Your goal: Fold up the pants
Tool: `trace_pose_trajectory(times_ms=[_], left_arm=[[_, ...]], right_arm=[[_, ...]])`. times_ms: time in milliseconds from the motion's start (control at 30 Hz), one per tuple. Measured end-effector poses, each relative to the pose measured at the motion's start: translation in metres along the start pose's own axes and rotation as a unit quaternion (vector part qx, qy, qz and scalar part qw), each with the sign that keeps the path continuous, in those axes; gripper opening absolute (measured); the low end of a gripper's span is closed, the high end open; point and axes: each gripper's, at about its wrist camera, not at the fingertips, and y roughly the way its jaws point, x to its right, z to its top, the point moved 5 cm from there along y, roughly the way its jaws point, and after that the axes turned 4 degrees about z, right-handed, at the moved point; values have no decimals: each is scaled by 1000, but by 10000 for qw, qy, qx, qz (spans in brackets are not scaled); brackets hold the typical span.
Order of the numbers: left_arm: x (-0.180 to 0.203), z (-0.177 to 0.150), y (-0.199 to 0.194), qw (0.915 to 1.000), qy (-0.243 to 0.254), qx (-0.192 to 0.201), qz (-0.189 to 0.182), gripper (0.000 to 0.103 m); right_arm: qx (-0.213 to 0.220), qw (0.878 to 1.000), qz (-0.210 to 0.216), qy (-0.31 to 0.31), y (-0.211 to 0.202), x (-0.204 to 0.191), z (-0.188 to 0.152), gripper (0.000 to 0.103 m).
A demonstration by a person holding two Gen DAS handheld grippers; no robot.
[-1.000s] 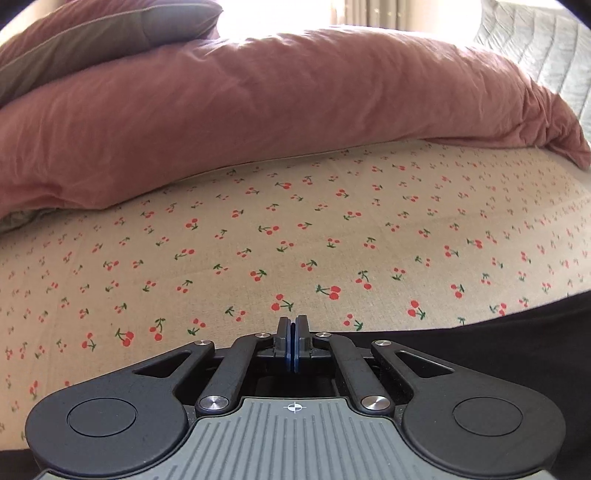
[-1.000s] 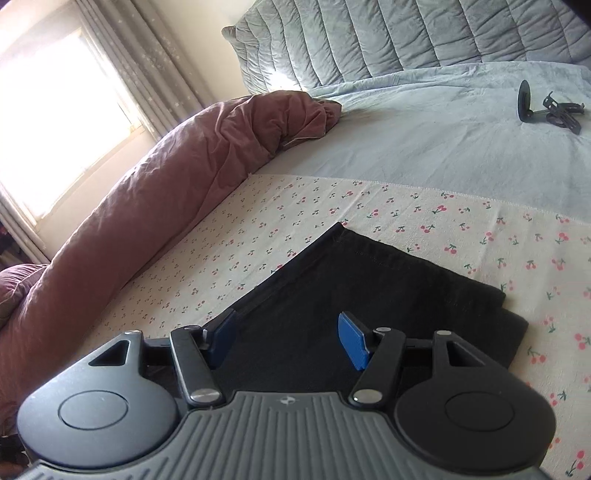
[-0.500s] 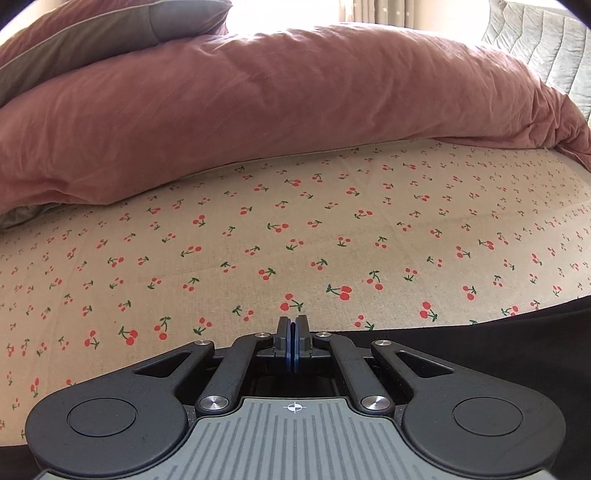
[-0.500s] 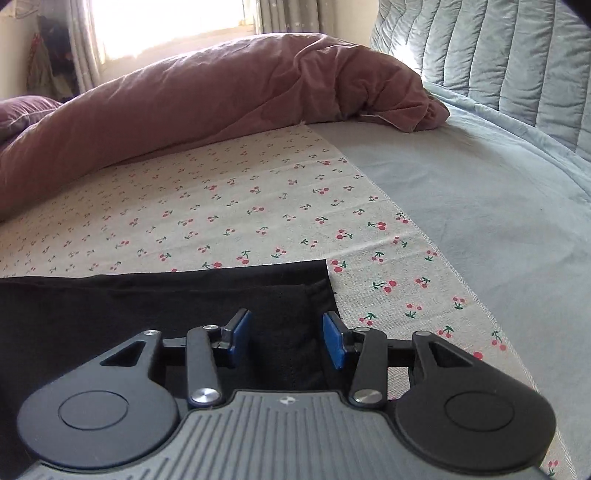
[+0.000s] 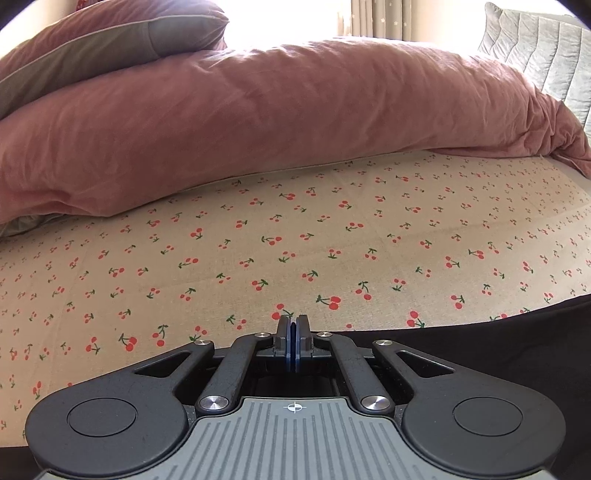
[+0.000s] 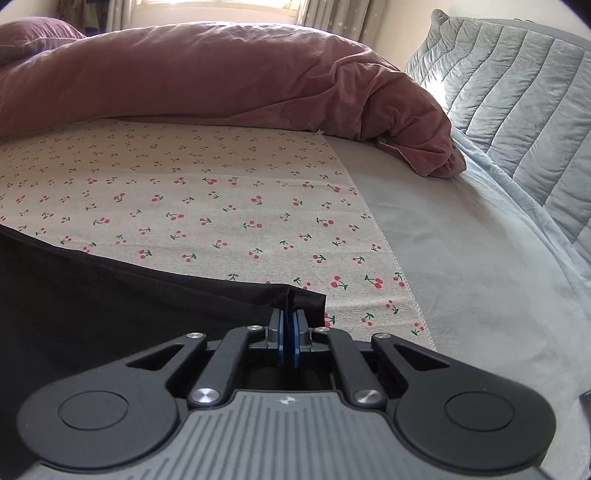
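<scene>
Now, pants [image 6: 110, 302]: black, lying flat on the cherry sheet [image 6: 207, 192]; in the right wrist view they fill the lower left, with one corner bunched up just ahead of the gripper.
Pants, left view [image 5: 498, 354]: a dark band runs along the lower right, its edge straight against the sheet.
Right gripper [image 6: 287, 325]: jaws together, clamped on the corner of the pants; a small fold of black cloth stands up between the blue pads [image 6: 281, 332].
Left gripper [image 5: 292, 328]: jaws together, blue pads meeting; the tips sit at the edge of the pants, but whether any cloth is pinched between them cannot be told.
Cherry sheet, left view [image 5: 295, 240]: beige with red cherries, spread over the bed ahead of both grippers.
Duvet [image 5: 258, 122]: pink, heaped along the far side of the sheet; its end slumps onto the grey cover [image 6: 480, 258].
Pillow [image 5: 110, 40]: pink and grey, resting on top of the duvet at the upper left.
Grey cover: lies beside the sheet's stitched edge on the right.
Headboard [image 6: 517, 92]: grey, quilted, rising at the upper right.
Window [image 6: 218, 3]: bright, behind the duvet, with a curtain beside it.
</scene>
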Motion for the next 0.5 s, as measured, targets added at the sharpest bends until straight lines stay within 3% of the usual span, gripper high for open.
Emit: trace_pose_trajectory(times_ms=[67,233,300,367,433,500], left_arm=[[0,-2,3,10000,-17,-33,-13,1],[-4,-3,0,9998,-138,37,-102,1],[-4,-3,-1,9998,-127,58,-119,2],[-5,-4,-1,9998,-114,72,-134,2],[-5,-4,-1,9999,-79,52,-139,2],[-3,-5,-1,9999,3,37,-147,2]], right_arm=[[36,10000,-38,33,3,2,-5,5],[373,9989,-219,204,-5,11,-9,6],[523,9985,-89,159,-8,9,-10,7],[385,9991,147,44,-4,3,-13,7],[128,9999,67,-2,6,3,-14,7],[232,9995,-6,228,5,9,-12,14]])
